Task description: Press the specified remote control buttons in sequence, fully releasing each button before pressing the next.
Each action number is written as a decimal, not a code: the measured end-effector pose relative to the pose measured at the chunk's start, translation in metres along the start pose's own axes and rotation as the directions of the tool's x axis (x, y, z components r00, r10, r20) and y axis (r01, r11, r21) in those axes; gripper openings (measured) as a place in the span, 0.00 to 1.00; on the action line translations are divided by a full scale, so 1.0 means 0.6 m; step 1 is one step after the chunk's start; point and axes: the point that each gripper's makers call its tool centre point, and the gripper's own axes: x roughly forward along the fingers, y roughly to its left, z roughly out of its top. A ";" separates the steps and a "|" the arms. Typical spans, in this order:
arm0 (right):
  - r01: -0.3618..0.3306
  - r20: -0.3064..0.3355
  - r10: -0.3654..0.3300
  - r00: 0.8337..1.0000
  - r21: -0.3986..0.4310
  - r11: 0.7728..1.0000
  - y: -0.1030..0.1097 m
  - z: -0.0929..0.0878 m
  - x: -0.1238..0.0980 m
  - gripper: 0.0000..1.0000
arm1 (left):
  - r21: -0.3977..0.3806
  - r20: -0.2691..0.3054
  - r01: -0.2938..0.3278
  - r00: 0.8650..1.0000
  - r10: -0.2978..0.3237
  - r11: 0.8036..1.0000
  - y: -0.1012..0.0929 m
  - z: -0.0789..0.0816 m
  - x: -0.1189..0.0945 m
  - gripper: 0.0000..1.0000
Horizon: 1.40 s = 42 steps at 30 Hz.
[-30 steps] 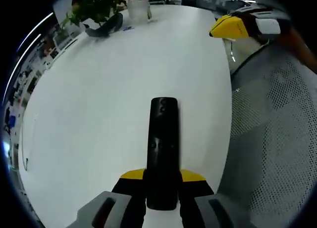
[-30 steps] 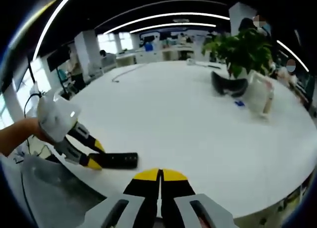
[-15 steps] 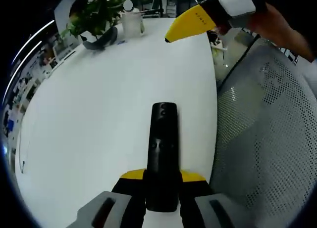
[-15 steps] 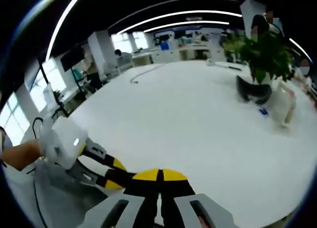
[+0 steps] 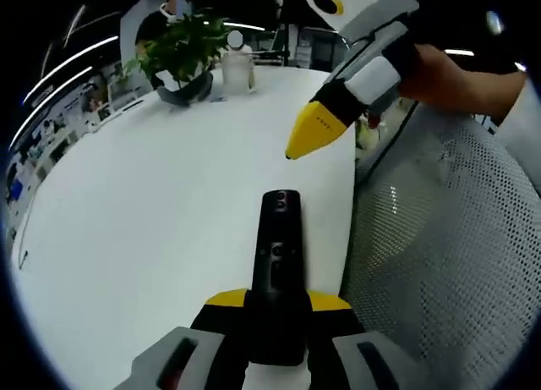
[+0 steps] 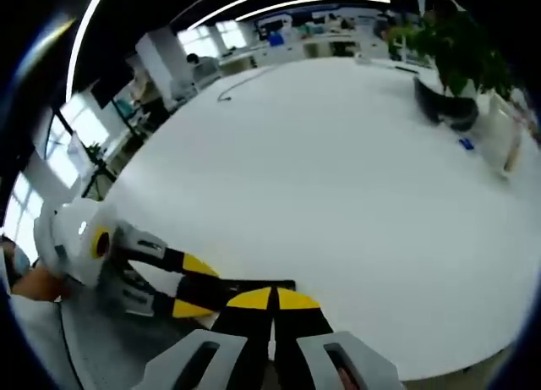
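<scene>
Black remote control (image 5: 279,271) pinched at its near end between the fingers of the left gripper (image 5: 277,310), pointing straight ahead over the white desk (image 5: 144,221), close to the desk's right edge. Small round buttons dotted along its top face, too blurred for any marking or brand to be read. Ahead of the remote's far tip and a little to the right, the right gripper (image 5: 311,133) slanting down with its yellow fingers pressed together into one point, clear of the remote, not touching it. Held by a hand (image 5: 448,68) at upper right. To the right of the left fingers, a grey mesh chair back (image 5: 439,263).

Far ahead and left of the left fingers: a potted plant (image 5: 182,47), a dark curved object (image 5: 190,92) at its foot, perhaps a headset, and a pale translucent container (image 5: 237,68) beside it.

In the right gripper view, right gripper (image 6: 272,310) with fingers closed flat against each other, holding nothing. Just left of them, the left gripper (image 6: 190,287) coming in from the side, clamped on the remote (image 6: 262,284), which lies right ahead of the right fingertips. Plant (image 6: 461,47) far ahead to the right.
</scene>
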 end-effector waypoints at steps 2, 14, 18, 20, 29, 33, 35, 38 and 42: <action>0.004 -0.041 -0.003 0.999 0.031 1.000 -0.005 -0.013 0.003 0.00 | 0.021 -0.001 -0.023 1.000 0.023 0.999 -0.002 -0.004 0.000 0.24; -0.045 -0.088 0.062 0.994 0.181 0.982 -0.017 -0.029 0.022 0.00 | -0.007 0.013 -0.002 1.000 0.002 1.000 0.002 -0.004 -0.003 0.24; -0.048 -0.087 0.066 0.994 0.190 0.981 -0.017 -0.029 0.024 0.00 | -0.020 0.009 -0.002 1.000 0.002 1.000 0.005 -0.008 -0.008 0.24; -0.056 -0.090 0.076 0.993 0.205 0.977 -0.018 -0.031 0.025 0.00 | -0.040 0.007 -0.001 1.000 0.001 0.999 0.005 -0.009 -0.010 0.25; -0.063 -0.107 0.086 0.991 0.202 0.977 -0.015 -0.033 0.034 0.00 | 0.007 0.009 0.004 1.000 -0.004 1.000 0.003 -0.013 -0.012 0.24; -0.056 -0.105 0.077 0.991 0.186 0.981 -0.016 -0.033 0.034 0.00 | 0.020 0.023 0.022 0.999 -0.023 1.000 0.001 -0.011 -0.010 0.24; -0.055 -0.113 0.077 0.991 0.188 0.981 -0.016 -0.035 0.036 0.00 | 0.038 0.028 0.038 0.999 -0.039 0.999 -0.002 -0.010 -0.009 0.23; -0.038 -0.126 0.061 0.990 0.176 0.984 -0.019 -0.039 0.037 0.00 | 0.037 0.027 0.041 0.999 -0.042 0.998 -0.002 -0.009 -0.008 0.23; -0.015 -0.151 0.042 0.988 0.171 0.985 -0.023 -0.047 0.038 0.00 | 0.037 0.031 0.042 0.999 -0.043 0.998 -0.002 -0.009 -0.008 0.24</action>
